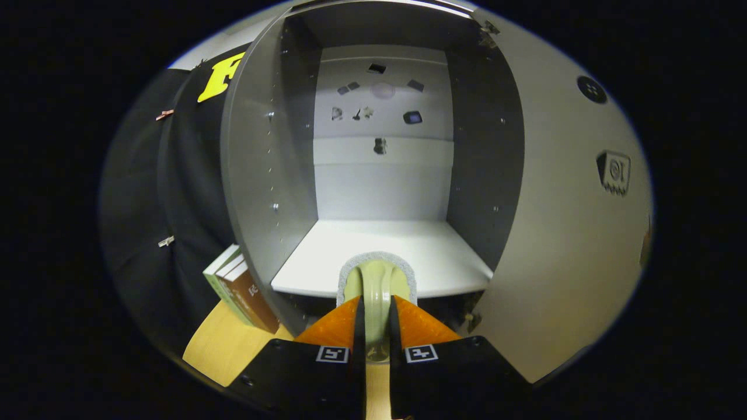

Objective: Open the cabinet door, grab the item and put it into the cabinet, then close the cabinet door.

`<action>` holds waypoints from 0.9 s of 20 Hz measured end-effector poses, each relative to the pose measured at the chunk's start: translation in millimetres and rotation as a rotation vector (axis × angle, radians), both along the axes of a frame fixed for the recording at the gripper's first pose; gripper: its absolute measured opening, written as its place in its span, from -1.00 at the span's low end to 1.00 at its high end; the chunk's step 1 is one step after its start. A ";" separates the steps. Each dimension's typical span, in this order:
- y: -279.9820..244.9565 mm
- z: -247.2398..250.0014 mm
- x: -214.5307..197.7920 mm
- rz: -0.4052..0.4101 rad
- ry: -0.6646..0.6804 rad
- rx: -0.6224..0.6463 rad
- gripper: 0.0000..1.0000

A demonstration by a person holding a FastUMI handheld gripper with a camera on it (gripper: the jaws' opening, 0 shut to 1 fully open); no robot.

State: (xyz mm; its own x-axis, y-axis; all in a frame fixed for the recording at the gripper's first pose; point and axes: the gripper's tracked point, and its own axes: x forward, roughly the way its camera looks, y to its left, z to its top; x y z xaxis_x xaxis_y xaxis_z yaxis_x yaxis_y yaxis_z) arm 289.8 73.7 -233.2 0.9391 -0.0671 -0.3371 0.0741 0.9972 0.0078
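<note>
My gripper [376,315] is shut on the handle of a pale green brush [376,283] whose grey scrubbing pad faces away from me. The brush hangs just before the front edge of the white shelf [420,256] of a grey cabinet [262,175]. The cabinet stands straight ahead, its inside bare and lit. Its door [572,221] is swung wide open to the right of my fingers.
Books [239,289] lean against the cabinet's left outer wall on a light wooden tabletop [219,347]. Black cloth hangs behind them. Small dark marks and fittings dot the cabinet's back panel [382,111].
</note>
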 end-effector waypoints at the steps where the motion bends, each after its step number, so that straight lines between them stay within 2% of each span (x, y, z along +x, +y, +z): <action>1: -1.4 5.4 12.0 -0.002 -0.008 0.012 -0.60; 5: -7.0 13.7 57.5 -0.019 -0.030 0.027 -0.60; 10: -5.9 -0.4 112.6 -0.016 -0.002 0.037 -0.60; 18: -22.7 -29.2 155.2 -0.049 0.059 0.049 -0.60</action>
State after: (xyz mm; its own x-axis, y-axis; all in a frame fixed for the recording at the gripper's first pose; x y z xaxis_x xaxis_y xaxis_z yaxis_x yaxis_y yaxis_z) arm 445.0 51.0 -262.3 0.9134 -0.0948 -0.3959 0.1249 0.9909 0.0510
